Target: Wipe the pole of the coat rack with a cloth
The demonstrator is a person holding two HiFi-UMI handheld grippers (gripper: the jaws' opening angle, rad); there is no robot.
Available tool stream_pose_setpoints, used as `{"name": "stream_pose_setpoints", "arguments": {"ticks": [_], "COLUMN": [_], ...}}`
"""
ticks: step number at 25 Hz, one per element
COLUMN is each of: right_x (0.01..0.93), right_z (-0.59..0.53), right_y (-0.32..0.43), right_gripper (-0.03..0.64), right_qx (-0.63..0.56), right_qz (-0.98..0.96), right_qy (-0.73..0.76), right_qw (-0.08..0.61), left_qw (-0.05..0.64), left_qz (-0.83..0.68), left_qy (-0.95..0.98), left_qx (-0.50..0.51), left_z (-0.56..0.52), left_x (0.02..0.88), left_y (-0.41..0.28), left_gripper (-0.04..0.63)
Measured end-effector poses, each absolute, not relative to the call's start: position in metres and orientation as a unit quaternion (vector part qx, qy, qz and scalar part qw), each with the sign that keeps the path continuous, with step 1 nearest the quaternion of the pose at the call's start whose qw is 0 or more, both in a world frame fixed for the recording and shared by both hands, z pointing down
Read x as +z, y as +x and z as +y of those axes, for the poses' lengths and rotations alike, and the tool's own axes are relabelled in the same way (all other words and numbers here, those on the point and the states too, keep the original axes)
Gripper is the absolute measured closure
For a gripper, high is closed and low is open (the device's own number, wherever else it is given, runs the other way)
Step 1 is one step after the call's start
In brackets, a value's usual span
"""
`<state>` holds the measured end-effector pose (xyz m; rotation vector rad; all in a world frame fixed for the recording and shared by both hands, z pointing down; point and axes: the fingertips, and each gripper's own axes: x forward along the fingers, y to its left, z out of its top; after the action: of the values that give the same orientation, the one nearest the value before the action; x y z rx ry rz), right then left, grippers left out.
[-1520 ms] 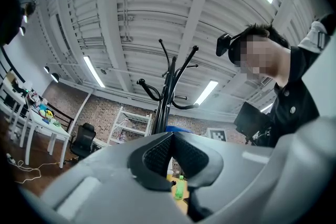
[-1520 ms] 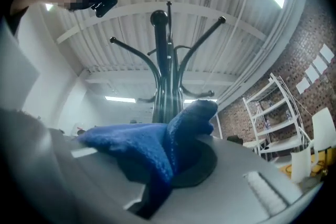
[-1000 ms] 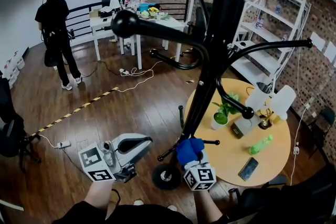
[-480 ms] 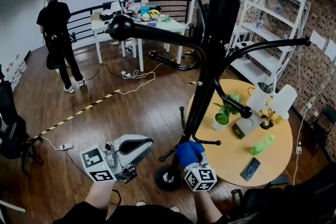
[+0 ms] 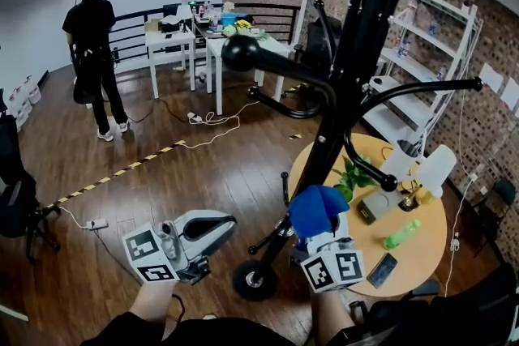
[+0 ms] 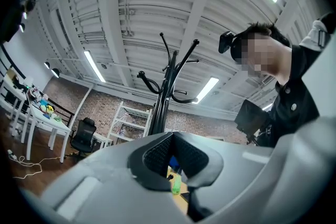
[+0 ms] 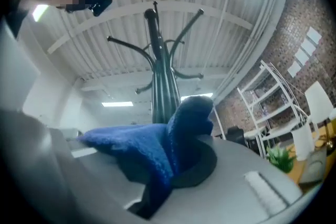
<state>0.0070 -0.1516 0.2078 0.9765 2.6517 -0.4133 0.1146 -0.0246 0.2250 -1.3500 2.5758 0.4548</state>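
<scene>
The black coat rack pole [image 5: 347, 93] rises from its round base [image 5: 255, 279] through the middle of the head view, with curved arms branching off. My right gripper [image 5: 318, 216] is shut on a blue cloth [image 5: 316, 208], which is pressed against the lower pole. In the right gripper view the blue cloth [image 7: 157, 144] bulges out of the jaws right in front of the pole [image 7: 160, 81]. My left gripper [image 5: 212, 224] hangs to the left of the base, shut with nothing in it. The left gripper view shows the rack [image 6: 167, 86] farther off.
A round wooden table [image 5: 422, 255] at the right carries a potted plant [image 5: 350, 174], a green bottle [image 5: 403, 234], a phone [image 5: 382, 271] and white lamps. White shelving [image 5: 422, 36] stands behind it. A person [image 5: 93, 53] stands far left by white tables [image 5: 174, 40]. Cables lie on the floor.
My right gripper with the blue cloth has slid up along the pole. The head view has shifted a little, so the rack sits farther right. The left gripper has stayed put.
</scene>
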Motion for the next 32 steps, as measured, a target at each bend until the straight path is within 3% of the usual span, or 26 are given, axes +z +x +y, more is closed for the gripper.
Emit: {"name": "stream_pose_setpoints", "arguments": {"ticks": [8, 14, 23, 32], "right_x": [0.082, 0.085, 0.214, 0.372], "right_z": [-0.148, -0.147, -0.147, -0.145], "right_y": [0.015, 0.016, 0.012, 0.008], "right_gripper": [0.593, 0.594, 0.594, 0.592], "right_qx": [-0.133, -0.100, -0.094, -0.108], "right_qz": [0.899, 0.903, 0.922, 0.937], "right_qy": [0.346, 0.344, 0.340, 0.331], "right_qw": [0.232, 0.239, 0.160, -0.017], "left_qw": [0.116, 0.118, 0.111, 0.104], "left_qz": [0.873, 0.870, 0.864, 0.861], "left_qy": [-0.446, -0.449, -0.461, -0.468], "left_qx": [0.159, 0.165, 0.168, 0.171], "left_z": [-0.005, -0.004, -0.017, -0.026], "left_x": [0.219, 0.218, 0.224, 0.227], "left_y": [0.117, 0.114, 0.108, 0.106], "left_gripper": [0.592, 0.592, 0.592, 0.592]}}
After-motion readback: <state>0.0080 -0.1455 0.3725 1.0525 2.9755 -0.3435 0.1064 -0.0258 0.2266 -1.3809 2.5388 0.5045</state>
